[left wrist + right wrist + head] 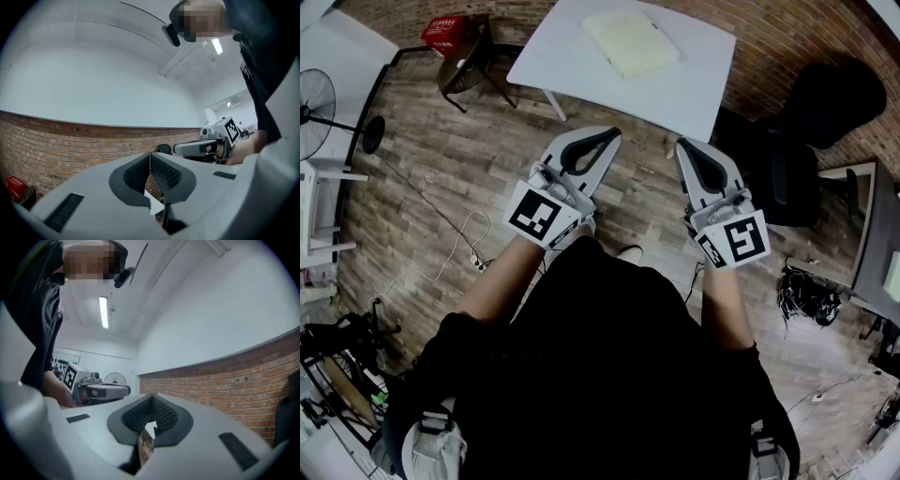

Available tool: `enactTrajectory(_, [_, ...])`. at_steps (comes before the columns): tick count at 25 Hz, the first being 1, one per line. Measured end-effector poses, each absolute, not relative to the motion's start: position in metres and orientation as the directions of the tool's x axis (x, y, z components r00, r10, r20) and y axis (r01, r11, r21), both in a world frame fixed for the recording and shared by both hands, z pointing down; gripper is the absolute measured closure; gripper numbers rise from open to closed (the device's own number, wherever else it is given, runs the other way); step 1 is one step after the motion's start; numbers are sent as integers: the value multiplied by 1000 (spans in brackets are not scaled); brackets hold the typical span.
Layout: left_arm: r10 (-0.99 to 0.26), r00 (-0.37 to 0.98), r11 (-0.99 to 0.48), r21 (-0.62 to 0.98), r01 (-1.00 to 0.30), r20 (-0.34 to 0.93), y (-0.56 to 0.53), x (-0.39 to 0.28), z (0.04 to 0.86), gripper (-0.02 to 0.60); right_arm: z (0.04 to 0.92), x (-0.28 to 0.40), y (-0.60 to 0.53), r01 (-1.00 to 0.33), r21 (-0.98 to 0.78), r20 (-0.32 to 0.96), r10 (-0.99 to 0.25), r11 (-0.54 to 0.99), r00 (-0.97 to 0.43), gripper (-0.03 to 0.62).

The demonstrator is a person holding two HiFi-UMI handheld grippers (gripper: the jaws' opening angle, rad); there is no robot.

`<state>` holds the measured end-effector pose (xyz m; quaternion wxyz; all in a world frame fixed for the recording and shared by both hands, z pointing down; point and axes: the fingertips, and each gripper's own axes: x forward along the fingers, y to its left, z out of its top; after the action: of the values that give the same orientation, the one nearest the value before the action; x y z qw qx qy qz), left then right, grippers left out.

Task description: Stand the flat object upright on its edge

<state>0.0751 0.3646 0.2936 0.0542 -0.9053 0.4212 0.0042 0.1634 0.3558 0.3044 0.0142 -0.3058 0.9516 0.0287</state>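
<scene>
A pale yellow flat object lies flat on the white table at the top of the head view. Both grippers are held above the wooden floor, well short of the table. My left gripper is shut, its dark pads meeting with nothing between them. My right gripper is shut and empty too. In the left gripper view the jaws point at a brick wall, and the right gripper shows beside them. In the right gripper view the closed jaws point toward the wall, and the left gripper shows at left.
A black office chair stands right of the table. A red crate and a dark stool sit at the upper left, a fan at the far left. Cables trail over the floor. A desk edge lies at the right.
</scene>
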Motion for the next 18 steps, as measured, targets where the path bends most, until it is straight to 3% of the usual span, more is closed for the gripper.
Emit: enactTrajectory(18, [-737,675,-675,-66,-735,21,355,62,323,560,323,139,347,-565,21,10,-566,825,-825,586])
